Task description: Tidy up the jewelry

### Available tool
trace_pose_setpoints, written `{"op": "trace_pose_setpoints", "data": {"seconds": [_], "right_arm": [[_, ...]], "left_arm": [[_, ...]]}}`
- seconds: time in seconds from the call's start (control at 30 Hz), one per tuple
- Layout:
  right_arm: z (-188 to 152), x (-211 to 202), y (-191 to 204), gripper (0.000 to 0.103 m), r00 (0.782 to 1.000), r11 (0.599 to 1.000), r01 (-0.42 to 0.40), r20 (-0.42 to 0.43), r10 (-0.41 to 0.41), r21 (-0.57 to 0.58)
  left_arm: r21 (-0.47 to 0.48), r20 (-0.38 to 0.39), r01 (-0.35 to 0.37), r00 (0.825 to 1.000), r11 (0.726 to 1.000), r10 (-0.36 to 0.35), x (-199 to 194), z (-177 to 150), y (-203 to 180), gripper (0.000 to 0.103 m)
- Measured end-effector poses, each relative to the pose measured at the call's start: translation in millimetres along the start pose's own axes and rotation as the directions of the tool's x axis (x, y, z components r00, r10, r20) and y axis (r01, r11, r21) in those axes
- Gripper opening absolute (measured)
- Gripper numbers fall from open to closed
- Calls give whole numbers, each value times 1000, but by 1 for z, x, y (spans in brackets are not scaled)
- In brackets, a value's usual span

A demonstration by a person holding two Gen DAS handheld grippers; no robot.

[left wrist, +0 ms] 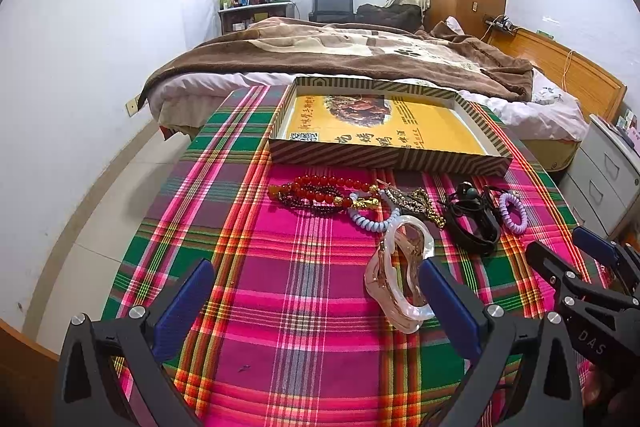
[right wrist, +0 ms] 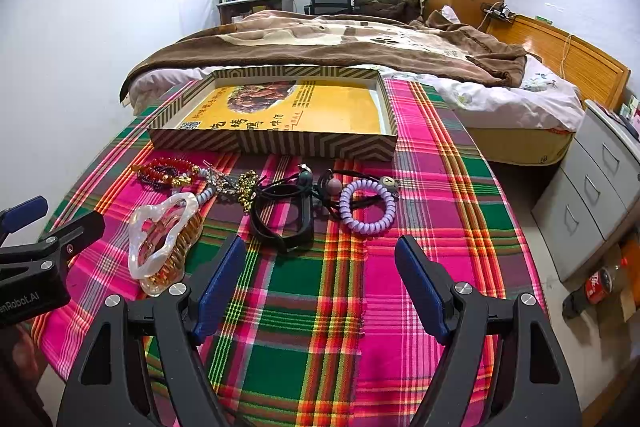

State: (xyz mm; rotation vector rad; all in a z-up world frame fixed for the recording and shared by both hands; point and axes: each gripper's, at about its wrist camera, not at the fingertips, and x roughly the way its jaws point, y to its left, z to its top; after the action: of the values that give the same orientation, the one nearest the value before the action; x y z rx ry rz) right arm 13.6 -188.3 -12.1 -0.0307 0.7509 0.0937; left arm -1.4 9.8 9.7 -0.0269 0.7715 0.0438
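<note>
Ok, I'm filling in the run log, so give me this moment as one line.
left gripper: open, empty | right gripper: open, empty | jewelry pile: on cloth | striped box: no jewelry inside

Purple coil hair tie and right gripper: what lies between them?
Only bare plaid cloth. In the right wrist view the open right gripper sits short of the purple coil hair tie, with nothing in the stretch between.

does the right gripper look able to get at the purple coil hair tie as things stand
Probably yes: the right gripper is open and empty, and the purple coil hair tie lies just ahead on the plaid cloth, with only a black cord touching it.
</note>
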Motion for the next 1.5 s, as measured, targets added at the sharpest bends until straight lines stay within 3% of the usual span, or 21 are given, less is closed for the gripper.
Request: {"op": "trace_pose_setpoints", "data": {"seconds": [0.87,1.03,1.27,1.5], "right_arm": [[3,2,12,77,1000,1000,-13,-12,13,-18],[5,8,23,77,994,994,-105,-21,105,-27],[3,30,54,77,958,962,-270,-108,266,-32],[5,44,86,77,935,942,-330,-162,315,-69]], "left_arm": [[-21,-16,-2,1000,1000,1,7,1,13,103],[-31,-15,6,1000,1000,-6,8,1,30,103],[-112,-19,-23,1000,993,21,11,-2,81,103],[-127,-39,-22,999,992,17,14,-10,98,103]]}}
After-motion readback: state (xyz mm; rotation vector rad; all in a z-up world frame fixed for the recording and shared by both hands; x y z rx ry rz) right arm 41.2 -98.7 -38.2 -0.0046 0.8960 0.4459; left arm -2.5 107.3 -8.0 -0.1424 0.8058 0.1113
